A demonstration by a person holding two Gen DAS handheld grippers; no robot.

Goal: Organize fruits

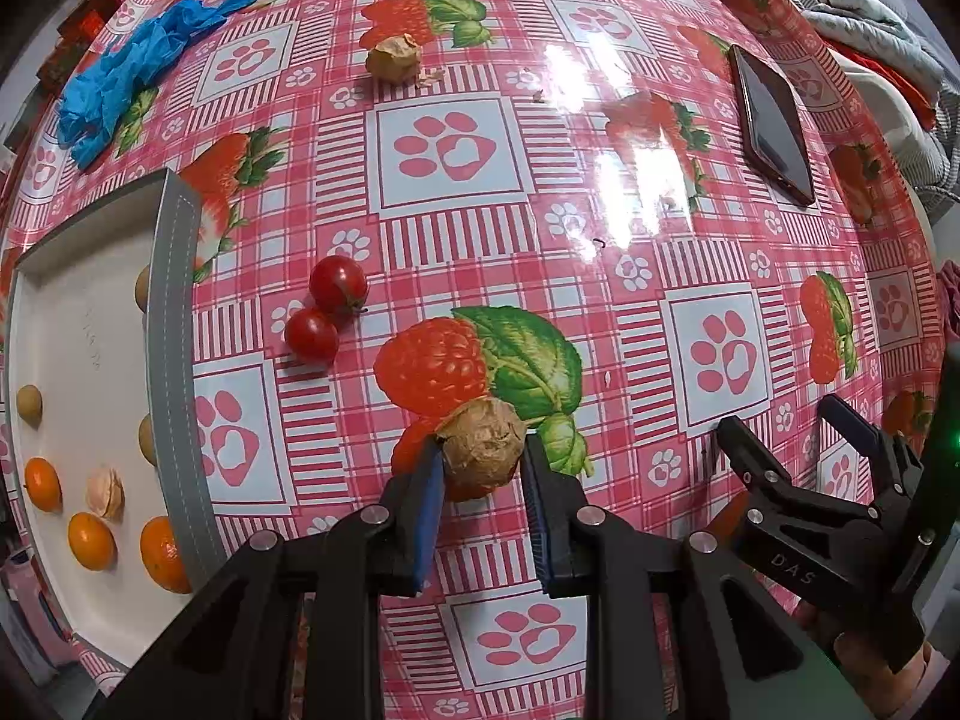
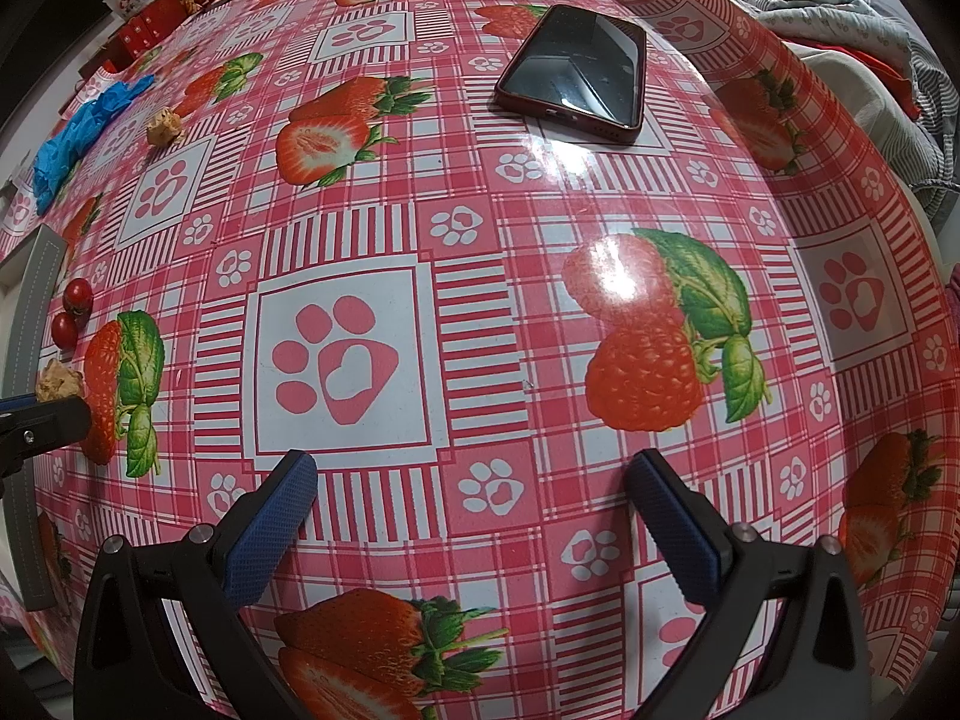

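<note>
My left gripper (image 1: 483,463) points down at the table and is shut on a wrinkled brown fruit (image 1: 480,444), pinched between its blue pads over a printed raspberry. The right wrist view catches this fruit (image 2: 57,381) at the far left edge. Two cherry tomatoes (image 1: 327,306) lie together on the cloth, just right of a white tray with a grey rim (image 1: 174,324). The tray holds small oranges (image 1: 90,540), small tan fruits (image 1: 29,405) and a cracked shell (image 1: 105,492). My right gripper (image 2: 474,468) hangs open over bare cloth with nothing between its fingers.
A second brown husked fruit (image 1: 393,60) sits at the far side of the table, with a crumpled blue glove (image 1: 126,66) to its left. A dark phone (image 2: 576,66) lies at the back right. Clothes are piled beyond the table's right edge.
</note>
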